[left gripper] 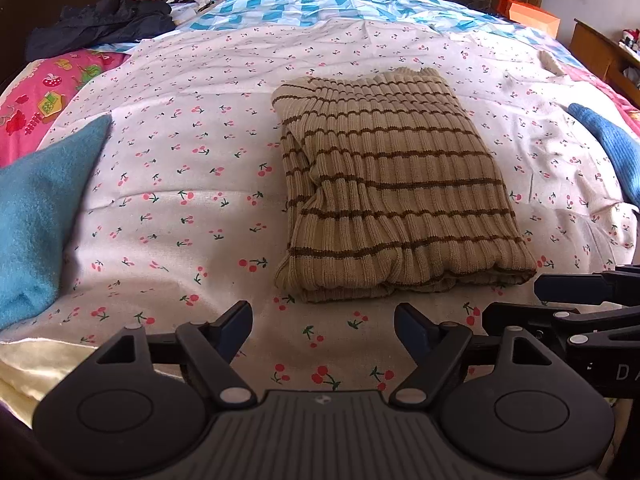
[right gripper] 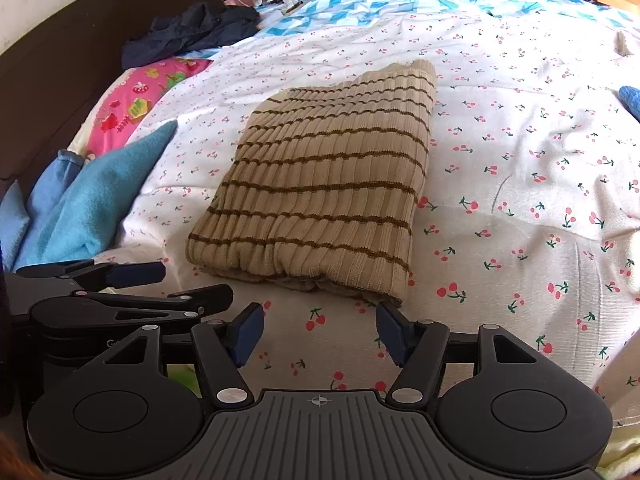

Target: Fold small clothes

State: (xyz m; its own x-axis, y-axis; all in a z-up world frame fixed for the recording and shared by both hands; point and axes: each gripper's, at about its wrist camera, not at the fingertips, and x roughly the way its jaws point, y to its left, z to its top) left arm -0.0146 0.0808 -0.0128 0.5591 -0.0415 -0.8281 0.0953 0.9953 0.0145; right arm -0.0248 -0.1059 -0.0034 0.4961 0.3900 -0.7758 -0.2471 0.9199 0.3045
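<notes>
The striped knit garment point(left gripper: 396, 196) lies in the middle of the bed point(left gripper: 192, 92), near its front edge, already folded into a compact rectangle with its layers stacked and the fold turned toward the front edge. By the look of it this piece is done, or needs at most a last tidy. Both tools hover just short of it over the cherry-print sheet: the left hand-held gripper point(left gripper: 324, 326) has its jaws spread wide and empty, and the right hand-held gripper point(right gripper: 320, 330) likewise stands open, holding nothing. A teal cloth point(left gripper: 36, 216) lies at the left edge and a blue cloth point(left gripper: 612, 148) at the right edge, perhaps next in line. A dark garment point(left gripper: 100, 20) lies heaped at the far left corner. Nothing blocks the way.
</notes>
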